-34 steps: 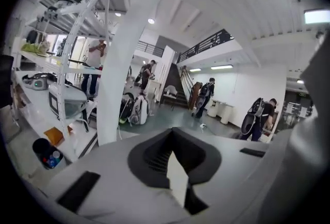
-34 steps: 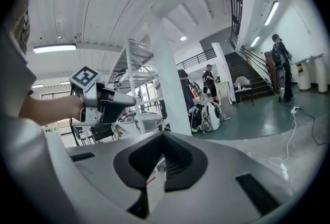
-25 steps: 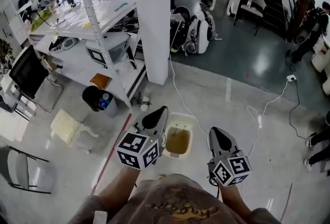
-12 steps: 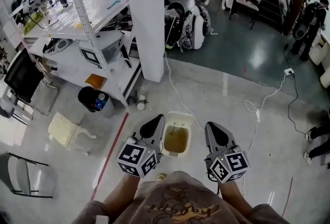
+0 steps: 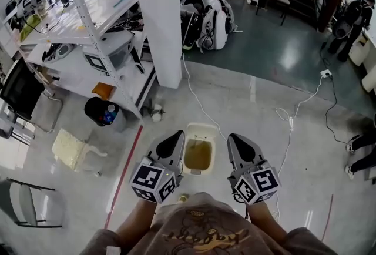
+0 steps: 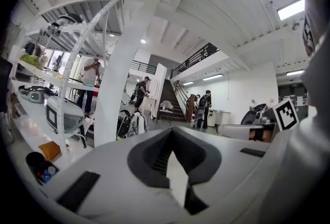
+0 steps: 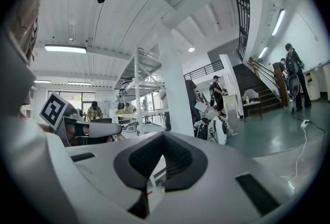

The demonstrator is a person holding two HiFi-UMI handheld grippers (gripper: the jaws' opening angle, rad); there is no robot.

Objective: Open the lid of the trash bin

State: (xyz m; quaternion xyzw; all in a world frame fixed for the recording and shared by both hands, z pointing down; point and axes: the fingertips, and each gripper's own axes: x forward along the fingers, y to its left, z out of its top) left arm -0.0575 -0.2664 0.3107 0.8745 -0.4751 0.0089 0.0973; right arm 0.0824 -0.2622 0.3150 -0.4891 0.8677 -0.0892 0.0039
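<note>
A cream rectangular trash bin stands on the floor just ahead of me, between the two grippers in the head view. Its top shows a yellow-brown surface; I cannot tell whether that is a lid or the inside. My left gripper hangs at the bin's left side and my right gripper at its right, both above floor level and not touching it. Each has its jaws together with nothing held. The left gripper and right gripper views look out across the room; the bin is not in them.
A white column and a white shelf rack stand ahead to the left, with a black bucket by the rack. A white cable runs over the floor on the right. A red floor line passes left of the bin. People stand far back.
Both grippers have drawn a little closer to the bin's sides. The head view has shifted slightly, so the column and shelves sit further left.
</note>
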